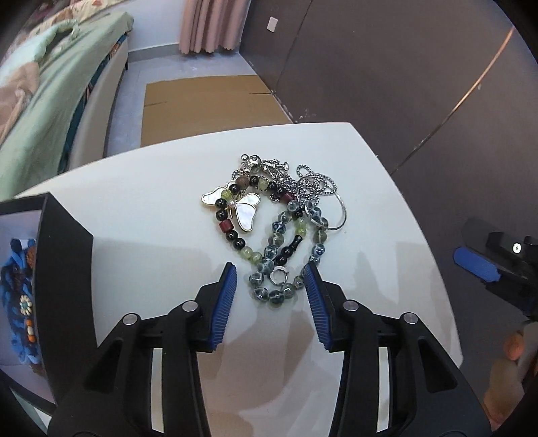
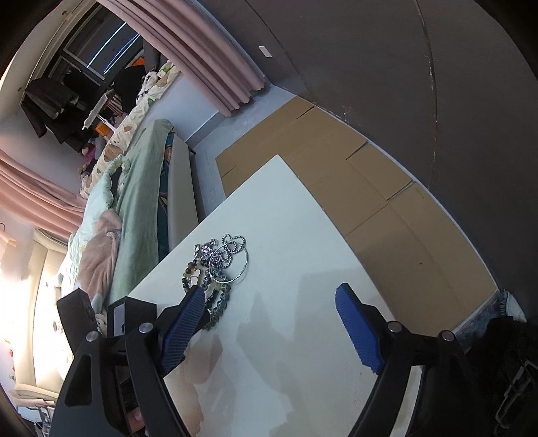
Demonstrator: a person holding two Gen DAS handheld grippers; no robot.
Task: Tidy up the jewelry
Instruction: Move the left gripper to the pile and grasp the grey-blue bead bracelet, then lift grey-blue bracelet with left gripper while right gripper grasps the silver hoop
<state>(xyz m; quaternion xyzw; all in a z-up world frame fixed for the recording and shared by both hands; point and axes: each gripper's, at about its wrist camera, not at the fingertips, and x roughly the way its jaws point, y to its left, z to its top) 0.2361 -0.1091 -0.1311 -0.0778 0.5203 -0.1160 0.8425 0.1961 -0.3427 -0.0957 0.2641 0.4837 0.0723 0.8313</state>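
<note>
A tangled jewelry pile (image 1: 272,218) lies on the white table (image 1: 141,218): a grey-blue glass bead bracelet (image 1: 279,269), a dark, green and red bead strand (image 1: 235,232), a white butterfly brooch (image 1: 240,208), a silver chain (image 1: 312,186) and a thin hoop (image 1: 341,215). My left gripper (image 1: 272,269) is open, its blue pads either side of the glass bracelet's near end. A black box (image 1: 50,275) at the left holds blue beaded pieces (image 1: 20,302). My right gripper (image 2: 269,292) is open and empty, to the right of the pile (image 2: 218,265); it also shows in the left wrist view (image 1: 477,265).
The table's right and far edges drop to a floor with flattened cardboard (image 1: 208,104). A bed with green bedding (image 1: 50,101) stands to the left. A dark wall (image 1: 403,67) runs behind, with pink curtains (image 1: 212,23). The black box also shows in the right wrist view (image 2: 131,316).
</note>
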